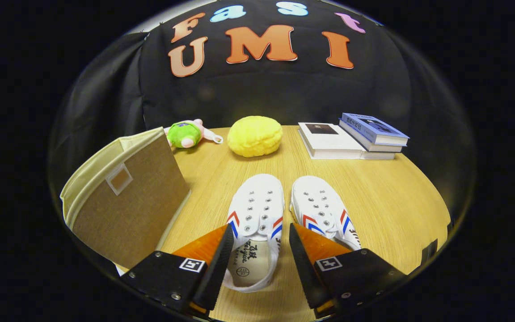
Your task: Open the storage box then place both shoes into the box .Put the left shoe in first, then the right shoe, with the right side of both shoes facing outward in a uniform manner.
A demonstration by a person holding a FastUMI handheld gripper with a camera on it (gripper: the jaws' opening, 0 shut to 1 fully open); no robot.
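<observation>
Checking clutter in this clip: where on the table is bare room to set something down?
Bare wood lies right of the right shoe, in front of the books, and between the yellow cushion and the shoe toes. It is crowded near the open hand-held gripper: left shoe between its fingers, storage box close beside.

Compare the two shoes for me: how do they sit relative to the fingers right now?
The left shoe lies between the open fingers, its heel opening showing in the gap; the right shoe lies ahead of the right-hand finger, its heel hidden behind it. The left shoe points straight ahead; the right shoe angles slightly. Both are white with red and blue stripes, toes pointing away, on the wooden table.
</observation>
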